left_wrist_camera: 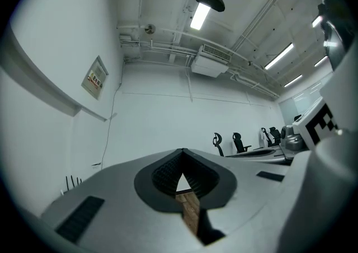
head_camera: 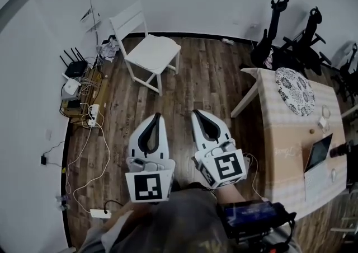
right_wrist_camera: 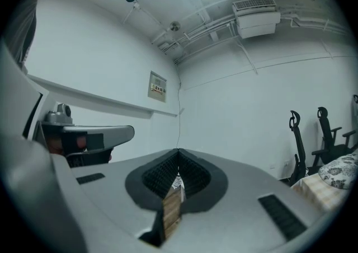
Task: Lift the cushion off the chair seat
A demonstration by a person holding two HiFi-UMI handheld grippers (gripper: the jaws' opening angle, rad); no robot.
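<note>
Cushion [head_camera: 295, 90] well apart from right gripper [head_camera: 198, 115]

Router [head_camera: 74, 68], power strip [head_camera: 100, 212], table [head_camera: 279, 134], perhaps a laptop [head_camera: 318, 154]

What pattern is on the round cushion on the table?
The round cushion has a black-and-white floral print; head view.

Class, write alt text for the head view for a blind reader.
The left gripper and right gripper, both shut and empty, point side by side over a wooden floor. A white chair stands ahead; a patterned round cushion lies on the table.
</note>
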